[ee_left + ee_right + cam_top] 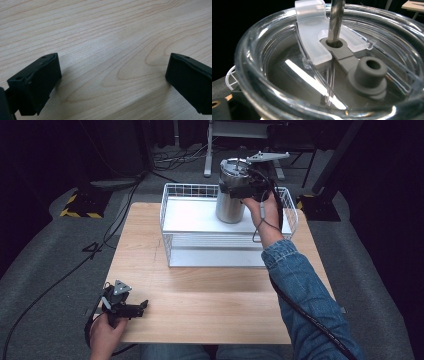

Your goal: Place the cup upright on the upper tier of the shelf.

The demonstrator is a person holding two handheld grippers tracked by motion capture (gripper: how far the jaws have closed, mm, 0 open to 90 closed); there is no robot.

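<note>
The upright stainless-steel tumbler with clear plastic lid (231,195) is held at its rim, apparently pinched, by the right gripper (243,189) inside the white wire basket (172,217), while the left gripper (131,309), fingers (37,82) spread, rests far off on the pale wooden bench (210,295).
</note>
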